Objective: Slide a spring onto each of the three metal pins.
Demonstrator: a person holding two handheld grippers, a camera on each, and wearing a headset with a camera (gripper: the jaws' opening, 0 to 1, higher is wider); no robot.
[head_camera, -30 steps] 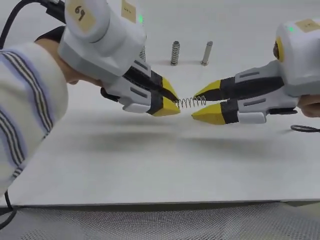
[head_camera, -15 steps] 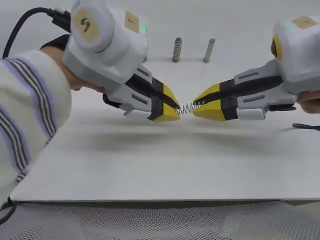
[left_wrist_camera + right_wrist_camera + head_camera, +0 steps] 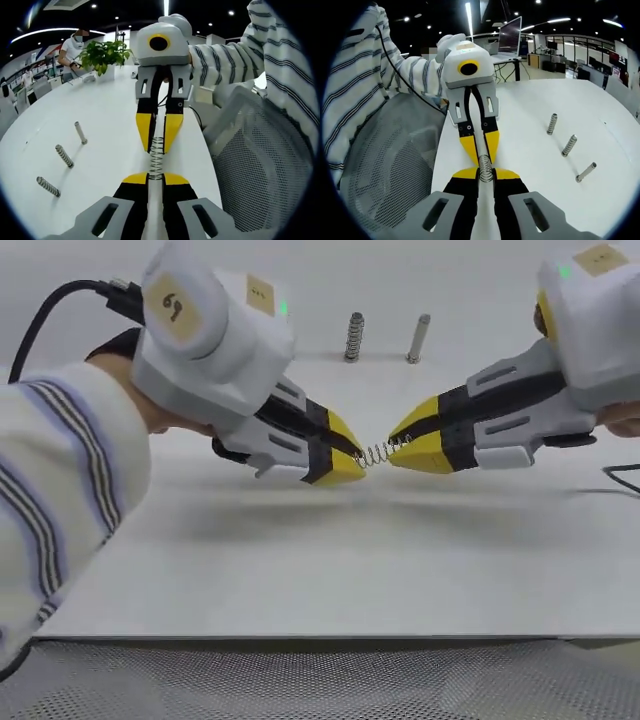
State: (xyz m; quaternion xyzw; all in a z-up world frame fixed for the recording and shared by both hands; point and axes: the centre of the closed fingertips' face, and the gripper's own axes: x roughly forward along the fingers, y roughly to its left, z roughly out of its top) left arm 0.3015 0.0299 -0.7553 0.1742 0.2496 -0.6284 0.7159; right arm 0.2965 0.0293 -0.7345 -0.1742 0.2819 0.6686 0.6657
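Spring (image 3: 377, 451) hanging above table (image 3: 300, 560), bridging both tips. Your right gripper (image 3: 398, 448), jaws apart a second ago, now pinching one end; left gripper (image 3: 355, 457) clamping other. Handover progressing. Left gripper view giving you two sprung pins (image 3: 64, 155) plus bare pin (image 3: 80, 132); head view giving one sprung.

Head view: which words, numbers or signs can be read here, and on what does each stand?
"69", handwritten on the round tan sticker on the left gripper.
Square tan label on the left gripper: print too small to read.
Tan label on top of the right gripper: too small to read.
The spring held by both grippers bears no text.
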